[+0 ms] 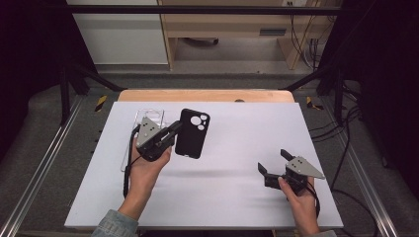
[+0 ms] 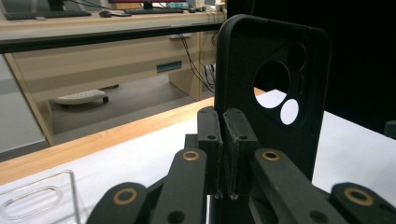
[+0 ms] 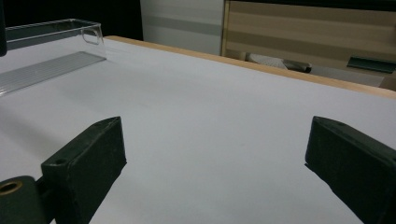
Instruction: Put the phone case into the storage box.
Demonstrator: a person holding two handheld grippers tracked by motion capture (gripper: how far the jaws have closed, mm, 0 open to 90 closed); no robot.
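A black phone case (image 1: 192, 132) with round camera cut-outs hangs above the white board, held at its left edge by my left gripper (image 1: 174, 131), which is shut on it. In the left gripper view the case (image 2: 275, 88) stands upright and my left gripper (image 2: 223, 140) pinches its edge between the two pads. My right gripper (image 1: 273, 161) sits low over the board at the right, jaws wide apart. The right gripper view looks between the two black fingertips (image 3: 95, 154) of my right gripper (image 3: 224, 158), and only bare white surface lies between them.
A clear plastic phone case (image 1: 148, 119) lies on the white board (image 1: 247, 197) behind the left hand; it is also seen in the right gripper view (image 3: 51, 51). Wooden table edge (image 1: 205, 95) runs along the back. Metal rails flank both sides.
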